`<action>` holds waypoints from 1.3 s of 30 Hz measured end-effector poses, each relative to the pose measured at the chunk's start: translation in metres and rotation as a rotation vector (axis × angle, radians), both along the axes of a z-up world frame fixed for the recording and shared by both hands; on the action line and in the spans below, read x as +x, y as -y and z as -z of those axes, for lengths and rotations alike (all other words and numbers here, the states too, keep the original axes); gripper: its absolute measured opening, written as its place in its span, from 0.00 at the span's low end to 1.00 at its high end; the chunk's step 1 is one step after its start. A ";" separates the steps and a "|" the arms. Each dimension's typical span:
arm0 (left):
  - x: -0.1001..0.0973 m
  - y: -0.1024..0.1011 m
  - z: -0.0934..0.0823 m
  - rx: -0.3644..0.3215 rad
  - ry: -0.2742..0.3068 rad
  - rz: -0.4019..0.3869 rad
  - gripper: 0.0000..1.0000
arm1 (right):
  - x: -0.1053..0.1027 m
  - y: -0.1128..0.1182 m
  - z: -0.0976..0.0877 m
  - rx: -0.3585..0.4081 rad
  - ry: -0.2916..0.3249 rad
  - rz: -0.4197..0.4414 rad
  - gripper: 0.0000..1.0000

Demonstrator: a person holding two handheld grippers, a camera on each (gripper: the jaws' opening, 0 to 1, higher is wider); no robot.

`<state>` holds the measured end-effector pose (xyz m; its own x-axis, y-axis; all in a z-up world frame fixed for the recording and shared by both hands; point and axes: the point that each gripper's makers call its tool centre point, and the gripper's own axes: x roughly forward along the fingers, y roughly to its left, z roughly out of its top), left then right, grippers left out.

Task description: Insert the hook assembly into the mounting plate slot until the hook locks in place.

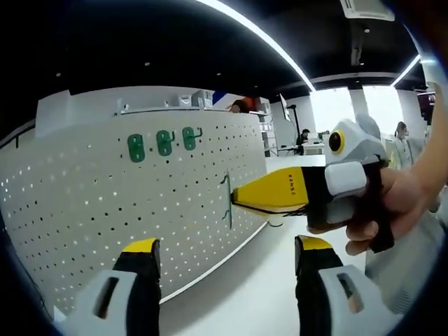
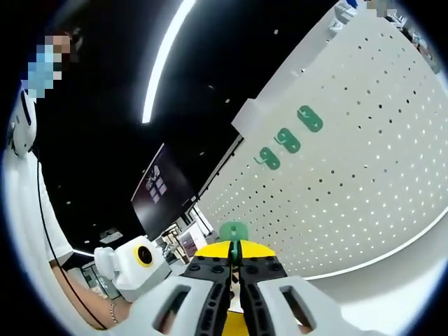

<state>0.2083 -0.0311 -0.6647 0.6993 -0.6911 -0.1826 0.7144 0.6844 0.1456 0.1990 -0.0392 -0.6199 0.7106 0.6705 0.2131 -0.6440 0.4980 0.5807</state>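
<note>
The right gripper [image 1: 234, 198] pinches a small, light, stiff green hook [image 2: 233, 241] by its flat plate at the pegboard [image 1: 105, 203], while the left gripper [image 1: 225, 260] fingers gape empty.

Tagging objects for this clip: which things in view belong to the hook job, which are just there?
Job: green hook clamped in right gripper; white pegboard; left gripper, open.

Just there: three green hooks already on the board; ceiling light strip; wall screen.

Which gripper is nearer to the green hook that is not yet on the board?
The right gripper: its jaws pinch the green hook. The left gripper is open, away from it.
</note>
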 end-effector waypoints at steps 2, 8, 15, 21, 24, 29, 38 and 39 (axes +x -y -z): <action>0.001 -0.001 0.000 -0.002 -0.001 -0.005 0.81 | 0.001 0.002 -0.001 -0.047 0.027 0.020 0.00; 0.000 -0.001 0.003 0.007 -0.013 -0.005 0.80 | 0.004 0.005 0.003 -0.223 0.130 0.082 0.00; -0.001 -0.001 0.004 0.012 -0.016 -0.004 0.80 | 0.007 0.011 0.009 -0.425 0.193 0.151 0.00; 0.000 -0.001 0.004 0.003 -0.019 -0.007 0.79 | 0.011 0.016 0.008 -0.426 0.185 0.176 0.00; -0.001 -0.003 0.005 -0.009 -0.028 -0.011 0.79 | 0.018 0.026 0.002 -0.411 0.178 0.205 0.00; -0.002 -0.007 0.010 -0.011 -0.041 -0.023 0.79 | 0.030 0.042 -0.004 -0.411 0.172 0.242 0.00; -0.002 -0.015 0.012 -0.027 -0.052 -0.041 0.78 | 0.054 0.065 -0.019 -0.432 0.186 0.310 0.00; -0.002 -0.016 0.012 -0.029 -0.054 -0.042 0.78 | 0.056 0.067 -0.024 -0.418 0.193 0.315 0.00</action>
<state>0.2059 -0.0149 -0.6770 0.7177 -0.6666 -0.2014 0.6910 0.7176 0.0870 0.2551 -0.1065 -0.5960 0.8649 0.4872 0.1204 -0.5017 0.8464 0.1788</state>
